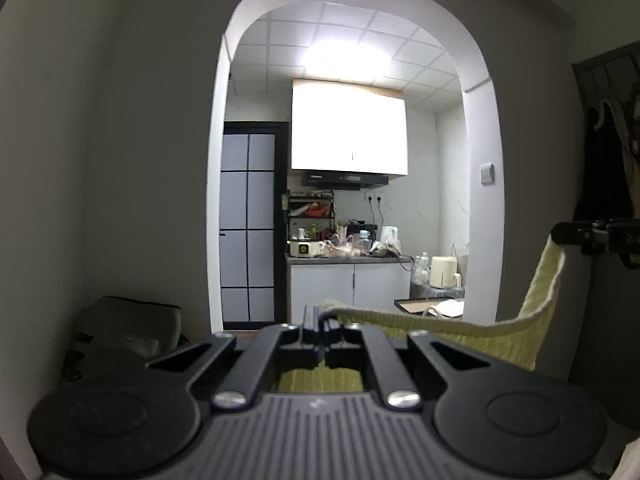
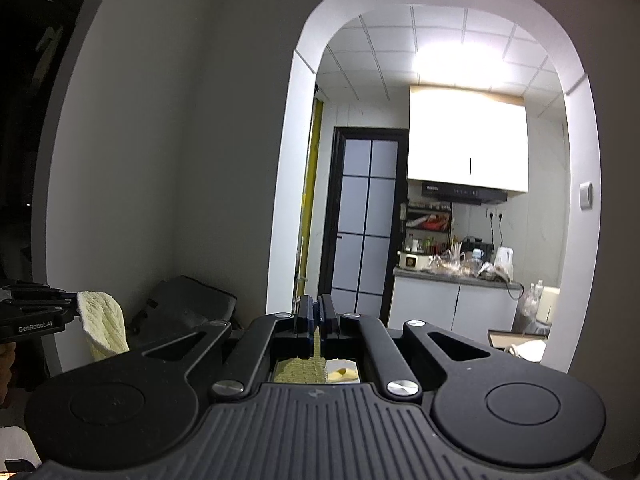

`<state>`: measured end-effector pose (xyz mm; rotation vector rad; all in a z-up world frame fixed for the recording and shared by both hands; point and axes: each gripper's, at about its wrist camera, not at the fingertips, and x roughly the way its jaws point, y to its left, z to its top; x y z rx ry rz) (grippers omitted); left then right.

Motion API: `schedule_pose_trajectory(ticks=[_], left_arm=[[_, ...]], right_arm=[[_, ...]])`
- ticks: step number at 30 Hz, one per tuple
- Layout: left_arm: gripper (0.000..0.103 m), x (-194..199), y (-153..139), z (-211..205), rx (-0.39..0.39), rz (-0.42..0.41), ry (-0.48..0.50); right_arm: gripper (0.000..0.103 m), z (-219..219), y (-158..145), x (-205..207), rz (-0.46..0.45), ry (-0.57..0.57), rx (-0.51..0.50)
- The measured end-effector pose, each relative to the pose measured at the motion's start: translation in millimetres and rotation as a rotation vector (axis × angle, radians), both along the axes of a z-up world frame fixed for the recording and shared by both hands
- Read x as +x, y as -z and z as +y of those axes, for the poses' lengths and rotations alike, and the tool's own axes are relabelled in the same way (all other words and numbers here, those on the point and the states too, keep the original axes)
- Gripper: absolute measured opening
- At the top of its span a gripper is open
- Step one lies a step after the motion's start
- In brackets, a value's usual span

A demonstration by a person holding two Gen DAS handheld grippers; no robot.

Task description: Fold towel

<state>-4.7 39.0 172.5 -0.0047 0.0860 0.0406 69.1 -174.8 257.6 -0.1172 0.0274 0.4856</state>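
The yellow-green towel (image 1: pixel 460 334) hangs in the air in front of the kitchen archway (image 1: pixel 352 20), stretched between the left gripper (image 1: pixel 323 326) and right gripper (image 2: pixel 317 320), each clamped on an upper corner. Uneven pulling could tug a corner loose, since little cloth sits between the jaws.

Both wrist views look level along their jaws, sharing the arched kitchen doorway (image 1: pixel 352 40) beyond.
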Motion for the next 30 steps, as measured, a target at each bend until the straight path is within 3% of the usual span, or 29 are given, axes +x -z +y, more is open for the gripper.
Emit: schedule_pose_trajectory(ticks=[20,30], left_arm=[[0.003,-64.0,-13.1,-5.9,0.022,-0.061,-0.019],[0.003,-75.5,-1.6,-8.4,0.0,-0.04,-0.025]], right_arm=[[0.003,-5.9,-10.3,-70.9,-0.072,-0.03,0.018],[0.003,-7.1,2.0,-80.7,-0.046,-0.044,0.023]])
